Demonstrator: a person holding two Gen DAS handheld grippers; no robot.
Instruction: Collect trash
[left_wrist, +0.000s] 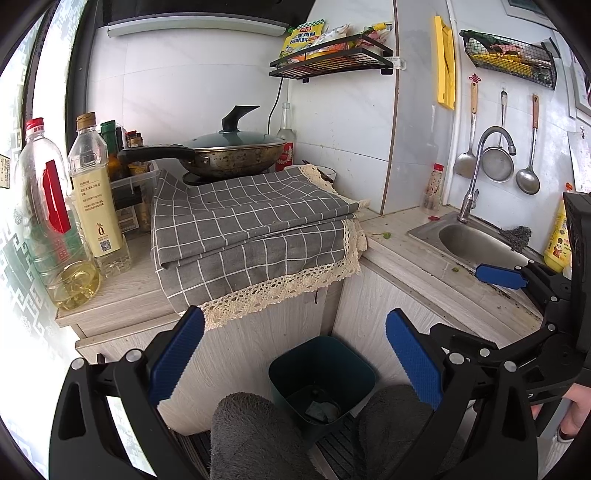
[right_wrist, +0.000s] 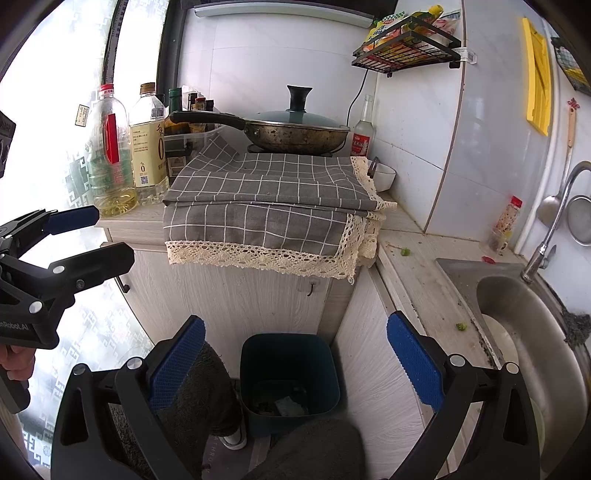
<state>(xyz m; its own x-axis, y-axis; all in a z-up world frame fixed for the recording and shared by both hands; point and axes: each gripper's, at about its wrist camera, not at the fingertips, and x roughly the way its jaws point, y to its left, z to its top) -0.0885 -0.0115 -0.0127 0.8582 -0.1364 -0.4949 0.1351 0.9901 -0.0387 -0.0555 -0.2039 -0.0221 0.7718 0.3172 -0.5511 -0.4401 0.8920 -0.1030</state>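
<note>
Trash bin (left_wrist: 321, 380) is sitting on the floor against the cabinet, at six o'clock in both wrist views, lying between and beyond the spread fingers of the left gripper (left_wrist: 295, 362). The right gripper (right_wrist: 295, 363) is likewise gaping wide, holding nothing, framing the bin. Green scraps (right_wrist: 460, 326) are lying on the counter at four o'clock, beside the sink (right_wrist: 532, 332). Bin contents are too dim to identify.

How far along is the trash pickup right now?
Done: the trash bin on the floor already holds a few scraps. In hand: nothing; the left gripper and right gripper are both open and empty above it. Left: green scraps and a red cap on the counter near the sink.
</note>
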